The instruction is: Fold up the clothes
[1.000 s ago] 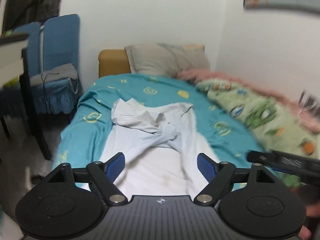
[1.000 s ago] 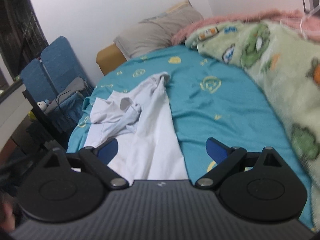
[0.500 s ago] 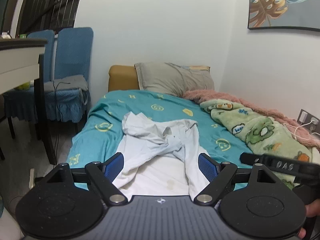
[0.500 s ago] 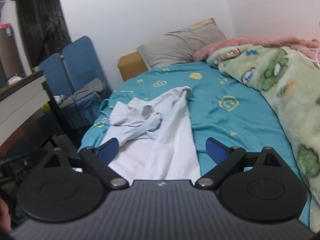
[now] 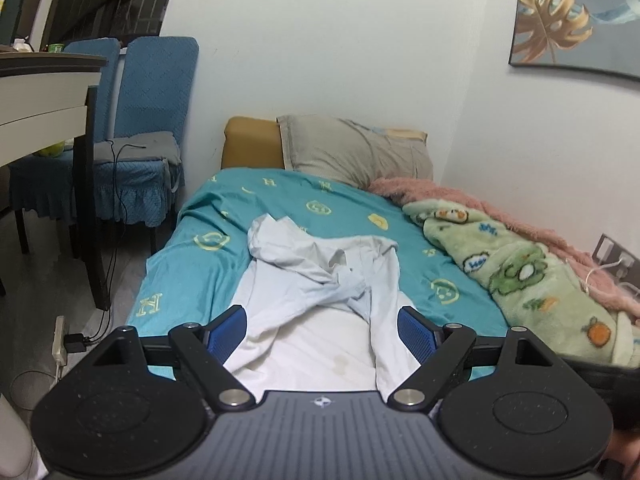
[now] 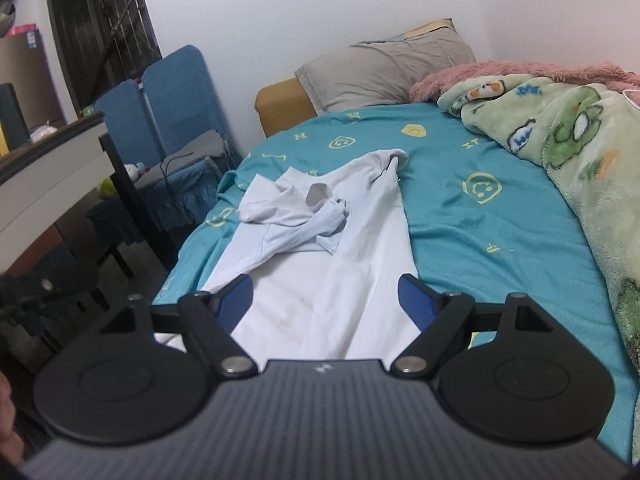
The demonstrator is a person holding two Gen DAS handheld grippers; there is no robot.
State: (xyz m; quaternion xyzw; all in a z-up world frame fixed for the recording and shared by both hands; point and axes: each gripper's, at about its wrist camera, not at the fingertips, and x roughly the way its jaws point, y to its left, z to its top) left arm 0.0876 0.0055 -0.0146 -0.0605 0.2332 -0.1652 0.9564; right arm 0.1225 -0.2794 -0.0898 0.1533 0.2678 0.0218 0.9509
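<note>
We see the white shirt crumpled at 12 o'clock on the bed, left gripper spread empty, right gripper empty, jaws just narrowing.

White walls, even indoor light. Bed with teal patterned sheet runs from near to far; tan headboard and grey pillow at far end. Green cartoon blanket over pink fleece along right wall. Framed leaf picture upper right. 2 blue chairs and white desk left. Grey floor, power strip.
</note>
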